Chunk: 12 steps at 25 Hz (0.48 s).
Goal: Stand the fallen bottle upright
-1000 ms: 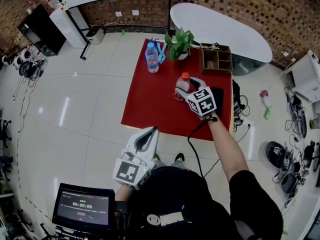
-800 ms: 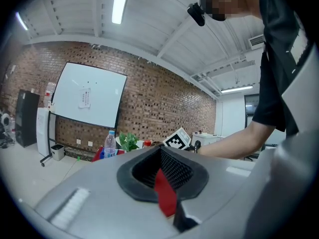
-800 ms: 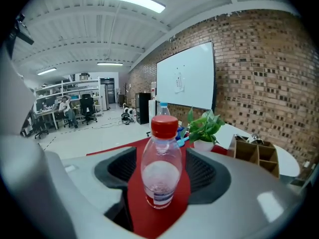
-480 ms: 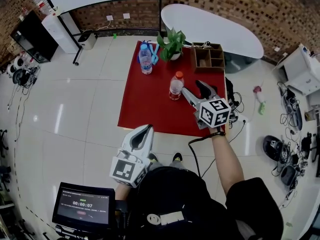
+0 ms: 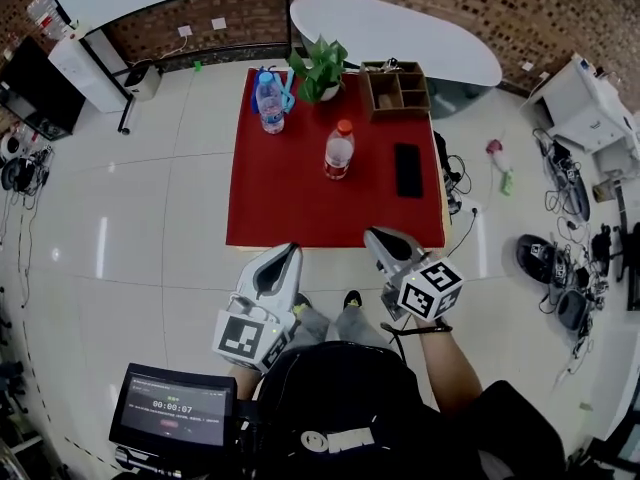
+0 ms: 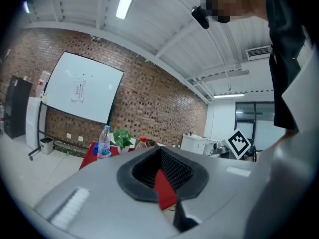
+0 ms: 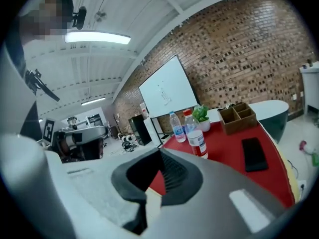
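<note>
The red-capped bottle (image 5: 339, 151) stands upright near the middle of the red table (image 5: 280, 198), with nothing touching it. A second ago the right gripper (image 5: 382, 240) was at this bottle with its jaws wide. Now it has drawn back off the table's near edge and its jaws are closed together on nothing. The left gripper (image 5: 284, 260) waits off the same near edge, its jaws also together and empty. With the bottle released and standing free, the task looks done.

A blue-capped bottle (image 5: 270, 103) stands at the table's far-left corner, a potted plant (image 5: 320, 68) at its far edge, a wooden organiser (image 5: 396, 88) at its far-right corner, and a black phone (image 5: 408, 169) by its right side. White tiled floor (image 5: 150, 198) surrounds the table. A white oval table (image 5: 400, 33) and a brick wall (image 5: 230, 23) lie beyond its far edge.
</note>
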Each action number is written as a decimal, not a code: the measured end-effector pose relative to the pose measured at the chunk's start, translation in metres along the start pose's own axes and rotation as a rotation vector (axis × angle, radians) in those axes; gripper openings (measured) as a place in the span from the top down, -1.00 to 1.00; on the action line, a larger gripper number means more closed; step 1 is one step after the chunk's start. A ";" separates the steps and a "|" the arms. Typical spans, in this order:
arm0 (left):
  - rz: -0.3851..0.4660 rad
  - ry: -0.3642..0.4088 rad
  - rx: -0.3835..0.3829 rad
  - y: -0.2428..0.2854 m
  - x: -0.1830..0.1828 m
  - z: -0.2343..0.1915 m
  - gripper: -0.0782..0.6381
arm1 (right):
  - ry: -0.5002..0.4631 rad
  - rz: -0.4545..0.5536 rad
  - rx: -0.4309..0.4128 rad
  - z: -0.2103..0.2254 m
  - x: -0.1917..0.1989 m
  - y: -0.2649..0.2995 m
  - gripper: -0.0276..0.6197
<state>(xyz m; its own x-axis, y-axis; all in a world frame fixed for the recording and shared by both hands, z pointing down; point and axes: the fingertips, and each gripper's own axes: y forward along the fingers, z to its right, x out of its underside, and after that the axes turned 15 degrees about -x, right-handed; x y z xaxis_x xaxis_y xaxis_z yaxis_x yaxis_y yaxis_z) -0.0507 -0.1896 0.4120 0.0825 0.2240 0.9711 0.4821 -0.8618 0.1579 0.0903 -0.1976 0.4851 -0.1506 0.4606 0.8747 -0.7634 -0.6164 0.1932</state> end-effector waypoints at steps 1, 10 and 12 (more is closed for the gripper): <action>0.003 0.001 0.002 -0.001 0.000 0.001 0.77 | -0.008 -0.003 -0.012 -0.007 0.000 0.000 0.91; 0.022 0.021 -0.049 -0.039 0.011 0.048 0.77 | -0.043 0.000 -0.151 -0.062 0.013 -0.035 0.91; 0.035 0.036 -0.059 -0.061 0.014 0.068 0.77 | -0.035 0.009 -0.173 -0.082 0.026 -0.054 0.91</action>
<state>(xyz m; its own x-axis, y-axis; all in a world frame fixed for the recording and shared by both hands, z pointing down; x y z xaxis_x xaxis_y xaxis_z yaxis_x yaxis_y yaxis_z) -0.0196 -0.1027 0.4037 0.0667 0.1781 0.9818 0.4271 -0.8943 0.1332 0.0762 -0.0995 0.4613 -0.1378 0.4310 0.8918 -0.8593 -0.4998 0.1087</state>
